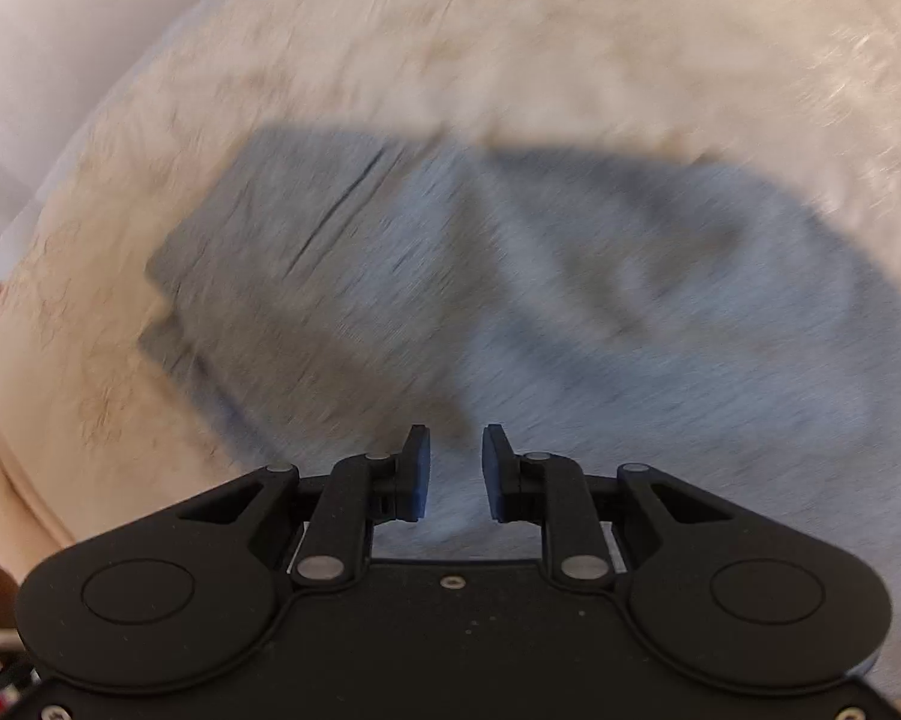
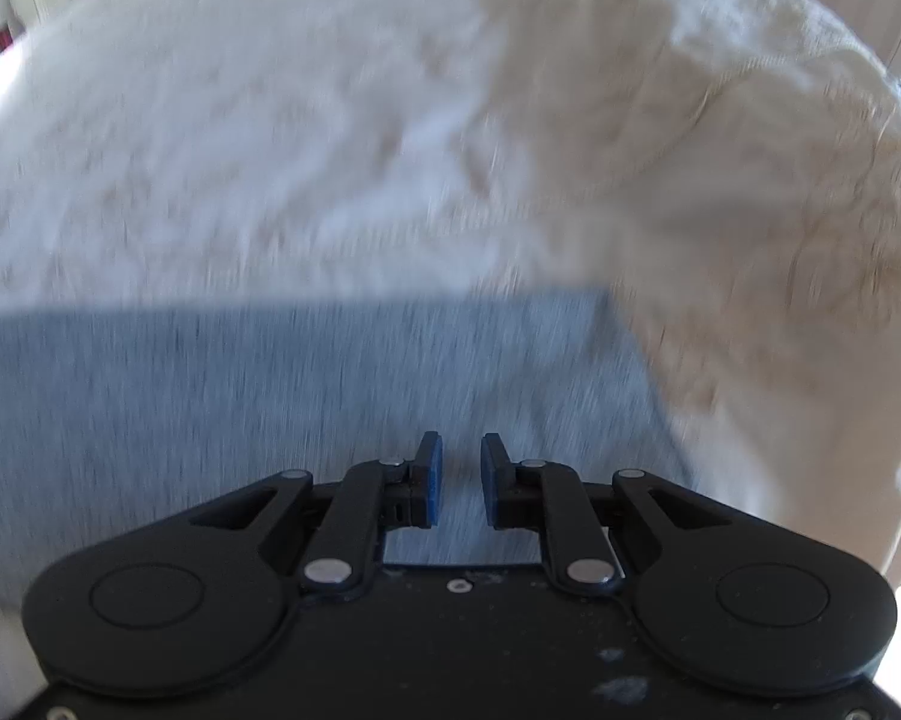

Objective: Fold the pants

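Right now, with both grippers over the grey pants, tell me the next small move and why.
Probably lower the left gripper onto the pants and pinch the near edge. Both it and the right gripper are open with nothing between the fingers, and the pants lie fairly flat on the cream blanket. The blur hides the folds, so this is tentative.
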The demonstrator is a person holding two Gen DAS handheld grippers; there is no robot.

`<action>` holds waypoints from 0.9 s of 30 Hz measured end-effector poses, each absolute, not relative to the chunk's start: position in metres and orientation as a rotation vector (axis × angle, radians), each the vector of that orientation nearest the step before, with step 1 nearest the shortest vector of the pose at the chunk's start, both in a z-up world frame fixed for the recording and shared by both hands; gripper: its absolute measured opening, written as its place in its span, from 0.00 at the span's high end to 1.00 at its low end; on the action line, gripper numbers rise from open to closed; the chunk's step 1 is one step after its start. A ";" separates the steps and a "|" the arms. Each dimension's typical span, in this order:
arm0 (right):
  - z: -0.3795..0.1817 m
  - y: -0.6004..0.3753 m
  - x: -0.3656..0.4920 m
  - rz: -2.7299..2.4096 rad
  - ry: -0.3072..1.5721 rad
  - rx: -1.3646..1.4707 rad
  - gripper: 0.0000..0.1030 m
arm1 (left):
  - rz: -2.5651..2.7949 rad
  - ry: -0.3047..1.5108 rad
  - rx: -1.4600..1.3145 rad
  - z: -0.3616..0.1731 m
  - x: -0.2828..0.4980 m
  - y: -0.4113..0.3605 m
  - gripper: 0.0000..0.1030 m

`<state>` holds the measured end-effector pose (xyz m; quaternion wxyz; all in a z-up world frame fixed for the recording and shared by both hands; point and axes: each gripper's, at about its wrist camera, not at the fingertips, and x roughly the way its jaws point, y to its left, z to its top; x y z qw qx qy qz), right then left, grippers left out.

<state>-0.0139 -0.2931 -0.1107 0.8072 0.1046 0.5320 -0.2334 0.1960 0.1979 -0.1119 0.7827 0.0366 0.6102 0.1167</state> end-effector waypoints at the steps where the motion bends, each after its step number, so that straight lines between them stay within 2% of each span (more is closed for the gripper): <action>1: -0.117 -0.285 -0.015 -0.505 1.199 0.215 0.85 | 0.229 1.370 0.078 -0.123 0.194 0.205 0.72; 4: -0.111 -0.257 -0.016 -0.536 1.242 0.192 0.83 | 0.088 1.350 0.192 -0.129 0.177 0.203 0.71; 7: -0.086 -0.226 -0.002 -0.511 1.174 0.221 0.83 | -0.049 1.337 0.327 -0.114 0.164 0.188 0.71; 11: -0.052 -0.175 0.045 -0.421 1.057 0.232 0.83 | -0.158 1.231 0.236 -0.069 0.174 0.200 0.70; 15: -0.032 -0.119 0.107 -0.278 0.965 0.266 0.83 | -0.058 1.133 0.166 -0.050 0.227 0.231 0.68; 21: -0.026 -0.040 0.186 -0.098 0.915 0.280 0.83 | 0.134 1.174 0.048 -0.083 0.292 0.299 0.68; 24: -0.029 -0.007 0.213 -0.036 0.920 0.246 0.83 | 0.189 1.237 0.026 -0.103 0.288 0.325 0.69; 27: -0.034 0.016 0.230 0.008 0.939 0.248 0.83 | 0.121 1.394 0.048 -0.131 0.264 0.333 0.70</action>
